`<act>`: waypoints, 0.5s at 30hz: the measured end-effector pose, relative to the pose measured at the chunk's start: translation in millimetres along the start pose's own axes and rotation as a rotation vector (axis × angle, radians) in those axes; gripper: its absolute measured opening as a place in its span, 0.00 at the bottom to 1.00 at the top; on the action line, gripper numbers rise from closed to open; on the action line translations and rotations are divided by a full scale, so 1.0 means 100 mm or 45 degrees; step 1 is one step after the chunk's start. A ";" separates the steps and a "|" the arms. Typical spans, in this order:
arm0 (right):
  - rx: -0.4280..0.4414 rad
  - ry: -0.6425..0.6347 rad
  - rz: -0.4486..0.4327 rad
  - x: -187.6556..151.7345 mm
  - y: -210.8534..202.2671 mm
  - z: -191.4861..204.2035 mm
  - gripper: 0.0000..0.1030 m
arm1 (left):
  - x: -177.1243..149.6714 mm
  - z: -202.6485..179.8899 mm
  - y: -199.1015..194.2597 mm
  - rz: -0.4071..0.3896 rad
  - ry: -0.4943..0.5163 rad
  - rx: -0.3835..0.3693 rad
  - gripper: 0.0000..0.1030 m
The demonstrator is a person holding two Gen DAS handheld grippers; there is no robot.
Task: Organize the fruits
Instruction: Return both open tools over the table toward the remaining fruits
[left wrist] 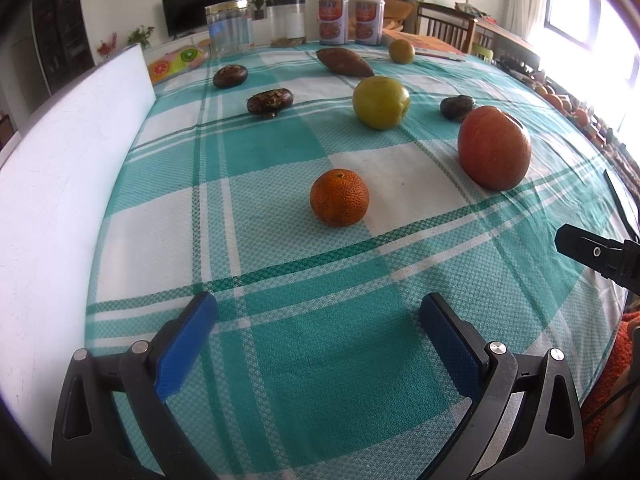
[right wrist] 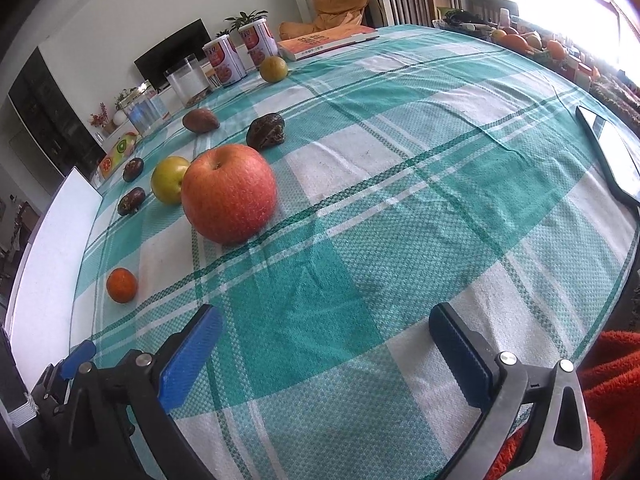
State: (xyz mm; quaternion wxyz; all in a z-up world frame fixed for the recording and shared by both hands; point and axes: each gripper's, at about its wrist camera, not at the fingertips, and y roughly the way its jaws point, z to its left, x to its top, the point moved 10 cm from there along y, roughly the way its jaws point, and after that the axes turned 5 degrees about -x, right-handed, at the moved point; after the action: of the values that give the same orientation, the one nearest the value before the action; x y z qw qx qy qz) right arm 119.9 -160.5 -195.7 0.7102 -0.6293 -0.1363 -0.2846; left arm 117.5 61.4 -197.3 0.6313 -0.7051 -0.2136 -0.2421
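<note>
From the left wrist view, the left gripper [left wrist: 318, 320] hung low over the checked tablecloth [left wrist: 280, 360] with its blue fingers spread wide and nothing between them; the small orange [left wrist: 339, 197] sat straight ahead of it, apart from the pads. Beyond lay the red apple [left wrist: 494, 148] to the right, the green apple [left wrist: 381, 103] farther back, three dark brown fruits [left wrist: 270, 102] scattered across the cloth, a long brown fruit [left wrist: 344, 62] and a small yellow-green fruit [left wrist: 401, 51] near the far edge, all well apart from each other. A white board [left wrist: 60, 184] stood along the left edge of the table. From the right wrist view, the right gripper [right wrist: 326, 332] was likewise spread and empty above bare cloth, the red apple [right wrist: 229, 194] ahead and to its left, the green apple [right wrist: 170, 179] just behind that, the orange [right wrist: 121, 285] off to the left. No basket or tray for the fruits could be seen in either view. Judging by this scatter, the sorting had barely begun: no fruit looked grouped, and every piece was left to move
</note>
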 end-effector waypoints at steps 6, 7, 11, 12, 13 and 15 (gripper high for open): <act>-0.001 -0.002 0.001 0.00 0.00 0.01 1.00 | 0.00 0.00 0.00 0.000 -0.001 0.000 0.99; -0.002 -0.003 0.001 0.00 0.01 0.01 1.00 | 0.00 0.00 0.00 0.001 -0.001 -0.001 0.99; -0.002 -0.003 0.001 0.00 0.01 0.01 1.00 | -0.01 0.01 0.00 0.010 0.004 -0.025 0.99; -0.004 -0.006 0.002 0.00 0.01 0.01 1.00 | -0.01 0.02 0.00 0.014 0.009 -0.038 0.99; -0.005 -0.007 0.002 0.00 0.01 0.01 1.00 | -0.01 0.02 -0.01 0.017 0.013 -0.051 0.99; -0.005 -0.009 0.002 0.00 0.01 0.00 1.00 | -0.02 0.03 -0.02 0.025 0.017 -0.077 0.99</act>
State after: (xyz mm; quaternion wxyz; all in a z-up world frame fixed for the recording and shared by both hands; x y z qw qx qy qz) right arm 120.3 -160.0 -196.5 0.7086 -0.6319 -0.1379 -0.2820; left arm 114.7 64.4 -196.8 0.6136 -0.7242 -0.1951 -0.2470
